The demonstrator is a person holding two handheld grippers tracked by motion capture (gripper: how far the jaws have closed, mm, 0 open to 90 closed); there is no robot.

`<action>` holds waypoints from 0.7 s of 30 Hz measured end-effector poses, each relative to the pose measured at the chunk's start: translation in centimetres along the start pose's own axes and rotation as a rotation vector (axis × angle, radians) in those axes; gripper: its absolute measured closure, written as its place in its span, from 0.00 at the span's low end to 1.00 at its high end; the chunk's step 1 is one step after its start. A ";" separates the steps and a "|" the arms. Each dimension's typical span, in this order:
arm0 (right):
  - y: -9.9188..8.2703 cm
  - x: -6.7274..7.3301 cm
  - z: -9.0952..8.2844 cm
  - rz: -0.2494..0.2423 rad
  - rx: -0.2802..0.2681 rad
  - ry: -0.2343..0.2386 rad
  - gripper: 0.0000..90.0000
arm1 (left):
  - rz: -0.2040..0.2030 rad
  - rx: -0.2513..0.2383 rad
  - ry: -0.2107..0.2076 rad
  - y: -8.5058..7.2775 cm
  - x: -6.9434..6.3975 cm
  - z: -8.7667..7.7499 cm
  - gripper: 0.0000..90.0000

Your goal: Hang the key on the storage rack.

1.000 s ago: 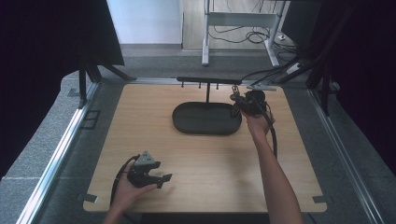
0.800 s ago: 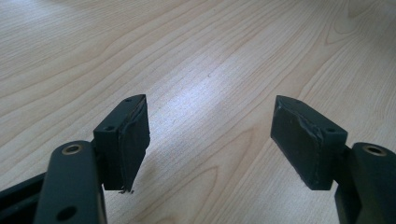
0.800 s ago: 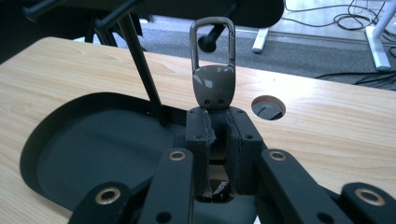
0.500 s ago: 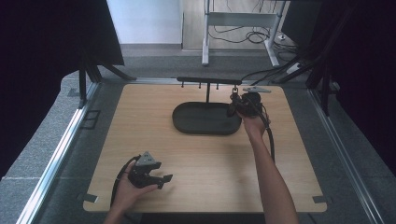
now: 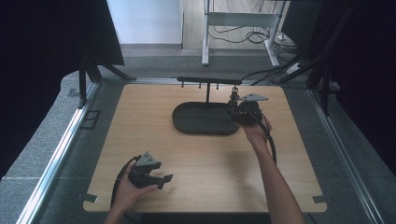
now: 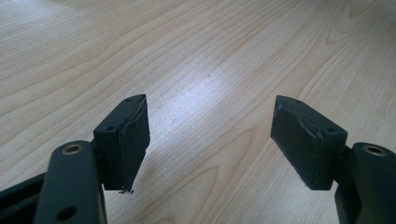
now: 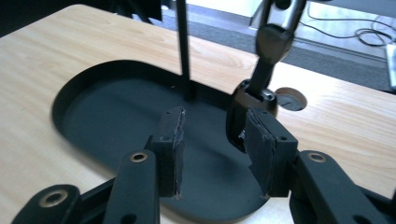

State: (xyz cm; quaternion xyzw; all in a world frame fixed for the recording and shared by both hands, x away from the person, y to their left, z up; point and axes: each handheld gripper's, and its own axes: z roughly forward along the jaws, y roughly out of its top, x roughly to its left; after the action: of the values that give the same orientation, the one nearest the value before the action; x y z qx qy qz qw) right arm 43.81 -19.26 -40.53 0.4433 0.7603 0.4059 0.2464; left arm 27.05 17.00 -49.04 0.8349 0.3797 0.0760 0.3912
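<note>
Black oval tray (image 5: 205,125) on the tabletop (image 5: 210,177), bare inside apart from the thin post (image 7: 183,51) rising from it to a bar (image 5: 205,80) with small hooks. Dark key fob (image 7: 240,119) hanging by its clip from the bar's end, over the tray's rim. Right gripper (image 7: 212,140) at the fob, jaws apart and just been opening, fob beside one pad, unclamped. Left gripper (image 6: 210,140) low over bare wood, jaws wide apart.
</note>
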 end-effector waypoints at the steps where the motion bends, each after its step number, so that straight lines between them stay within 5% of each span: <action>1: -0.2 0.1 -0.2 -0.005 0.004 0.020 0.64 | 0.000 0.000 0.000 0.0 0.0 0.0 0.32; 21: -7.6 1.9 -6.1 -0.023 -0.019 0.181 0.60 | -0.001 0.006 0.004 0.0 0.0 0.0 0.32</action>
State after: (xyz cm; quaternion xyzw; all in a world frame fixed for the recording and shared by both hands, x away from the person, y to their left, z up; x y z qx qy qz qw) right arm 34.76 -22.17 -43.58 0.3935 0.7807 0.4486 0.1854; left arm 27.07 16.99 -49.06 0.8357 0.3811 0.0765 0.3880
